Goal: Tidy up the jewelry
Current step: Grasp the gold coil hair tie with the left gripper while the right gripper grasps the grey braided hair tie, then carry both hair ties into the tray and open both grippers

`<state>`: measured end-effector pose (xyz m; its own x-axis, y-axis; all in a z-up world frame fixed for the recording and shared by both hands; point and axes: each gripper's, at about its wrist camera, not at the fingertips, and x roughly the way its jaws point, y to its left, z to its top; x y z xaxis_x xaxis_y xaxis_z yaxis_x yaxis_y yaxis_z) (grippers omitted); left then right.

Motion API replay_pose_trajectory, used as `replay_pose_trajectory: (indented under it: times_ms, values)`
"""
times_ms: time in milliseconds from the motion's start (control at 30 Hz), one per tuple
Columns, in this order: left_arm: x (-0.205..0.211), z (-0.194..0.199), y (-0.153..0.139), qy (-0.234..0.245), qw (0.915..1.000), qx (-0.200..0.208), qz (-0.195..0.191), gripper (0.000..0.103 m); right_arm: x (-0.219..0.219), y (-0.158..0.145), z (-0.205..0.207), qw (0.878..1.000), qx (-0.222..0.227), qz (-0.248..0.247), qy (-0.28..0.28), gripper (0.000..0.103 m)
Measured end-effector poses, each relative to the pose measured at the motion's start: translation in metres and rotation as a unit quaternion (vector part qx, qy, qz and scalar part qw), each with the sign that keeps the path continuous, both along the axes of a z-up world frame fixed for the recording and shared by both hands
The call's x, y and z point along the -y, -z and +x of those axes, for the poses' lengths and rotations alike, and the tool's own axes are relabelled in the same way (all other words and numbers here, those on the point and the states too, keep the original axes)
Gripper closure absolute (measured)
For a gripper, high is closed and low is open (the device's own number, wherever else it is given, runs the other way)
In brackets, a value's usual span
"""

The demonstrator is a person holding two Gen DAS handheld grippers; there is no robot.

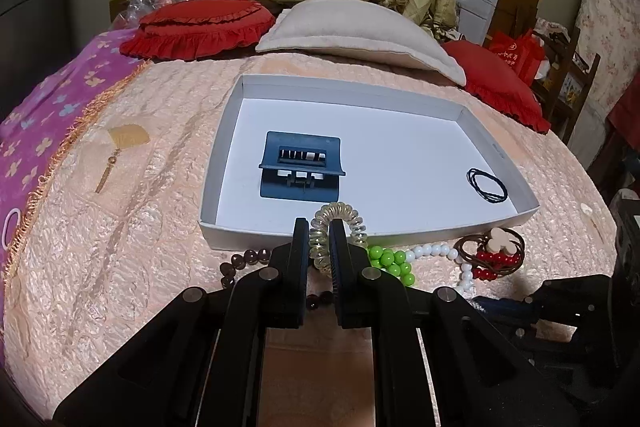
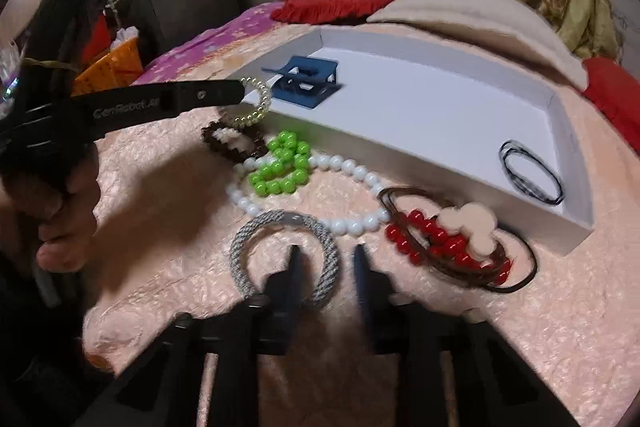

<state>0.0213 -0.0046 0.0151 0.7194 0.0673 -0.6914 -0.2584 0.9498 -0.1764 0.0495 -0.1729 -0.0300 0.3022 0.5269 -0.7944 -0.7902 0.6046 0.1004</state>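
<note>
The white tray (image 1: pixel 360 89) lies just ahead of the left gripper (image 1: pixel 320 227), which is clamped on a clear spiral hair tie (image 1: pixel 340 213) that may snag on the near wall. The right gripper (image 2: pixel 328 255), jaws apart astride the grey braided ring (image 2: pixel 280 217), could drag along the white bead necklace (image 2: pixel 352 169) just beside it.

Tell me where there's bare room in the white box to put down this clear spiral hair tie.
Widest bare floor in the white box lies between the blue hair claw and the black elastic, running back to the far wall. Left of the claw is only a narrow strip. Outside the near wall, bead bracelets crowd the bedspread.
</note>
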Motion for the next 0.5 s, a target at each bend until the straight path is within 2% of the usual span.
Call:
replay_pose_trajectory:
  times_ms: [300, 500]
  values:
    - [-0.001, 0.000, -0.002, -0.004, 0.9999, -0.002, -0.013, 0.094, 0.023, -0.030, 0.002, 0.997, 0.034, 0.056, 0.031, 0.097]
    - [0.008, 0.003, 0.001, 0.002, 1.0000, -0.007, -0.007, 0.094, 0.027, -0.036, 0.003, 0.996, 0.038, 0.066, 0.044, 0.097]
